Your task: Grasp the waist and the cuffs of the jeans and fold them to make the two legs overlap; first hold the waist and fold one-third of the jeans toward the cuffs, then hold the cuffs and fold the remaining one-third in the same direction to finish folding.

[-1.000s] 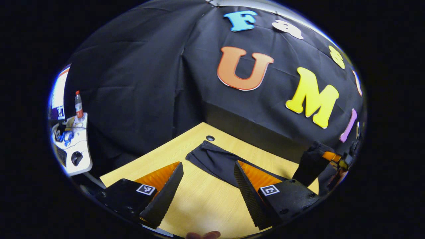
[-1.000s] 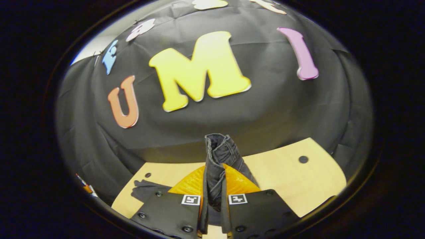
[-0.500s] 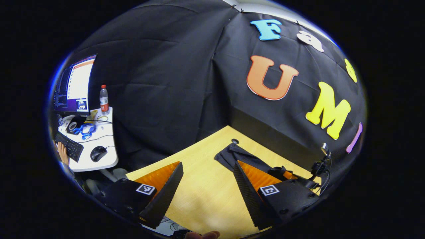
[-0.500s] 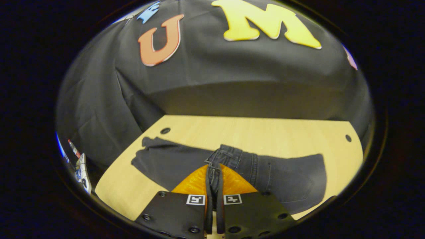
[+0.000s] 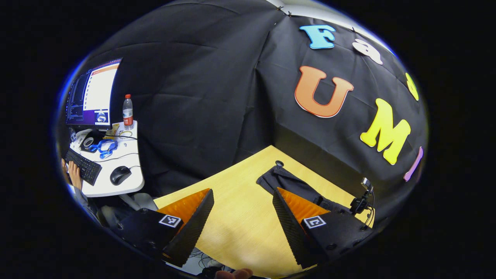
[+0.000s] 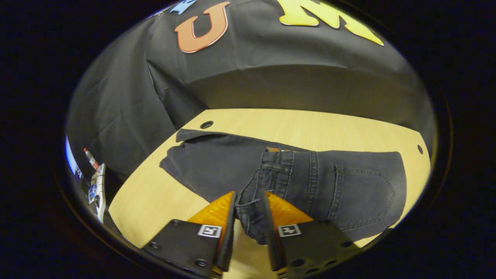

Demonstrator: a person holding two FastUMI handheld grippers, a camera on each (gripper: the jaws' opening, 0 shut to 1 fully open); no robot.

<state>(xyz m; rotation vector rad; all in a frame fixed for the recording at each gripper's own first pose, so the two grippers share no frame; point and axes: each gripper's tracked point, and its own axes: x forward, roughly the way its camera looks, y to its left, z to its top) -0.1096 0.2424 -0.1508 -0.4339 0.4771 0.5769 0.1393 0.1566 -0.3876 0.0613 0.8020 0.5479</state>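
My right gripper (image 6: 248,217) tilts down over the table (image 6: 294,124), fingers slightly parted around the jeans (image 6: 294,182) waist fold; grip unclear. My left gripper (image 5: 242,221) hangs wide apart, empty, above bare wood; the jeans' cuffs lie at its 1 o'clock.

Left black-and-orange two-finger gripper (image 5: 242,217) hangs with its fingers spread wide apart, nothing between them. Right black-and-orange gripper (image 6: 249,217) points downward, fingers (image 6: 226,228) parted a little, dark denim lying loosely in the narrow gap.
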